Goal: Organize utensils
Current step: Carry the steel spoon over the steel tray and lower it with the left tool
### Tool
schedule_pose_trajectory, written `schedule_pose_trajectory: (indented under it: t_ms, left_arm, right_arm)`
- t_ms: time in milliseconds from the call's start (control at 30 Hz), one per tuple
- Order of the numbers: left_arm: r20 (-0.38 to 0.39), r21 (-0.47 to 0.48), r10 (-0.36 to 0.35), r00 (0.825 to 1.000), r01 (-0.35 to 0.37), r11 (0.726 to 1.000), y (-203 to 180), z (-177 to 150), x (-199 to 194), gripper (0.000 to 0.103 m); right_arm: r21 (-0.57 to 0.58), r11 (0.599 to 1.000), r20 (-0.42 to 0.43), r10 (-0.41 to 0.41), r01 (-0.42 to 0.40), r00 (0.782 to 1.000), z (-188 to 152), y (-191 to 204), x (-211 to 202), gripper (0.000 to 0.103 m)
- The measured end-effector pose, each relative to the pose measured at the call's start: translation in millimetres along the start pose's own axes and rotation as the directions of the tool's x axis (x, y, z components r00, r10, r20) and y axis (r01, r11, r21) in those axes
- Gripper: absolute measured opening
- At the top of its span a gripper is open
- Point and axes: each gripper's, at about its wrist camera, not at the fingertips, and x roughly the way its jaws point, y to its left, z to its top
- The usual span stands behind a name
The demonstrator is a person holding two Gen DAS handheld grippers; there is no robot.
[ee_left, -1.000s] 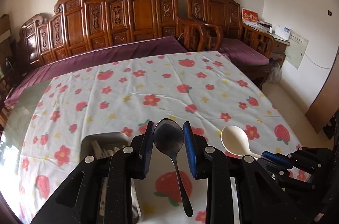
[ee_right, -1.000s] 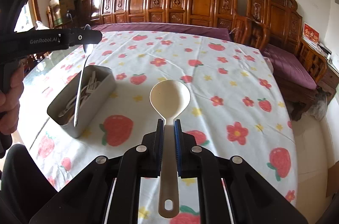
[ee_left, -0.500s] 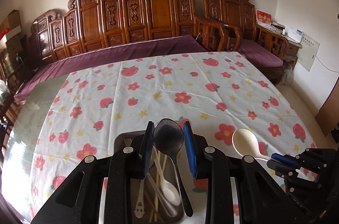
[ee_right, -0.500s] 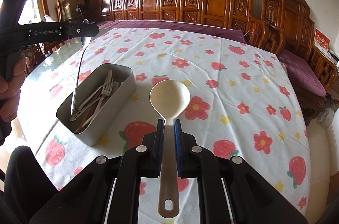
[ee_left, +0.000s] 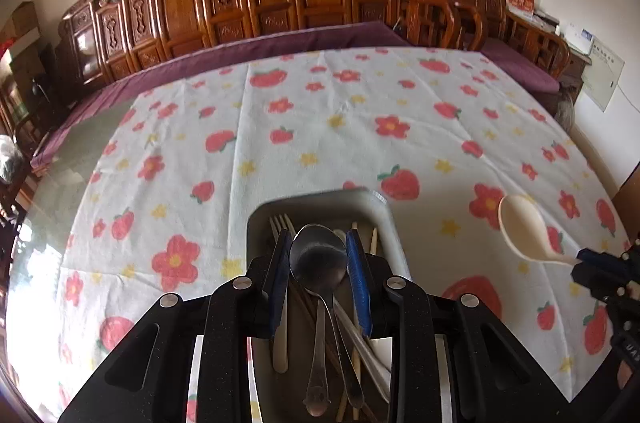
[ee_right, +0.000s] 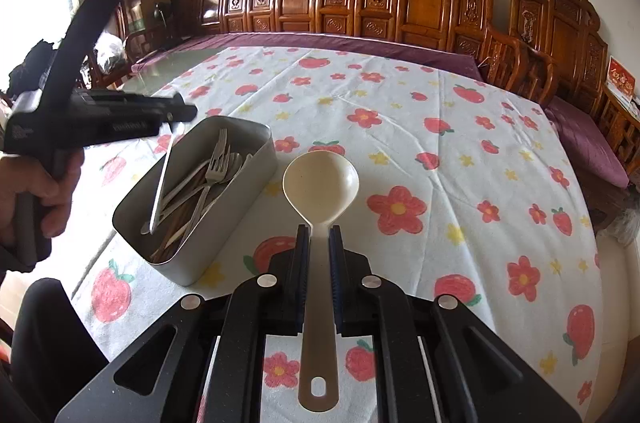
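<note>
My left gripper [ee_left: 319, 253] is shut on a metal spoon [ee_left: 318, 263] by its bowl, handle hanging down into the grey utensil box [ee_left: 312, 201]. In the right wrist view the left gripper [ee_right: 176, 113] is above the box [ee_right: 224, 223], and the spoon's handle [ee_right: 162, 179] reaches into it among forks and chopsticks [ee_right: 216, 171]. My right gripper [ee_right: 319, 239] is shut on a cream plastic ladle [ee_right: 320, 183], held above the tablecloth to the right of the box. The ladle also shows in the left wrist view [ee_left: 524, 231].
The table has a white cloth with strawberries and flowers [ee_right: 440, 143]. Carved wooden chairs and a purple-cushioned bench [ee_right: 360, 3] stand behind it. The glass table edge [ee_left: 52, 183] shows at the left. The person's hand [ee_right: 36, 191] holds the left gripper.
My left gripper has moved over the box and the spoon's handle now hangs inside it. My right gripper with the ladle has stayed beside the box.
</note>
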Motion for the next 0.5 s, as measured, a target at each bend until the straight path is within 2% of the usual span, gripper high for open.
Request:
schedule_pose_trajectory:
  t_ms: [167,400,500]
  left_arm:
    - [-0.05,0.008,0.004,0.999,-0.004,1.0,1.1,-12.5,23.7,0.026]
    - [-0.079,0.0,0.0,0.997,0.0,1.0,3.3,-16.4,38.8,0.026]
    - [-0.109,-0.034,-0.044,0.993,0.041,0.999,6.6,-16.4,46.7,0.026]
  right_arm:
    - [-0.003,1.0,-0.01,0.003,-0.003,1.0,-1.2,0.8,5.8,0.012]
    - [0.003,1.0,-0.004,0.013,-0.013,1.0,-1.6,4.1,4.0,0.012]
    - [0.003,1.0,-0.004,0.014,-0.014,1.0,-1.9,5.8,3.3,0.012]
